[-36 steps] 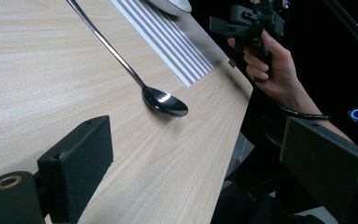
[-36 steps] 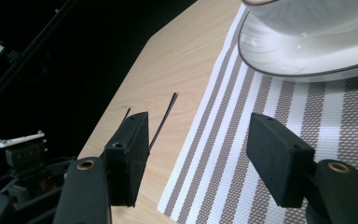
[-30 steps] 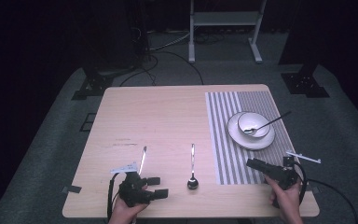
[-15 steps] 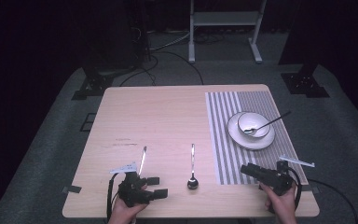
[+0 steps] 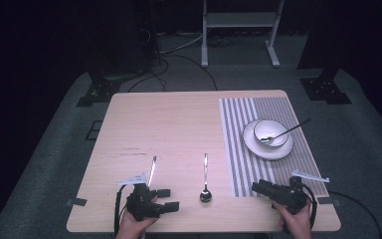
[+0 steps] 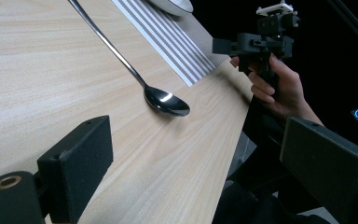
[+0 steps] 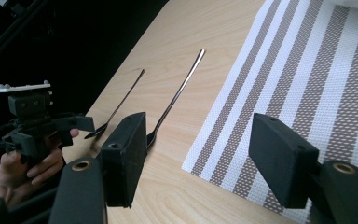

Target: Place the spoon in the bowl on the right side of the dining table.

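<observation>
Right tool (image 5: 259, 187), lower right of the high view: jaws wide, nothing between them, aimed left across the striped placemat (image 5: 238, 149) edge. Left tool (image 5: 171, 198), lower left: jaws wide, empty, aimed right.

Spoon (image 5: 205, 191) lies flat on the bare surface (image 5: 169, 124) between the two tools, bowl toward the near edge, handle running up-frame, apart from both. A second utensil (image 5: 152, 171) lies just above the left tool. Bowl on plate (image 5: 271, 134) upper right, another spoon resting in it.

Risk, as I judge it: thin, flat, polished spoon; jaws coming in level may skid over it or push it toward the near edge. The mat's edge could catch the right tool's lower jaw.
</observation>
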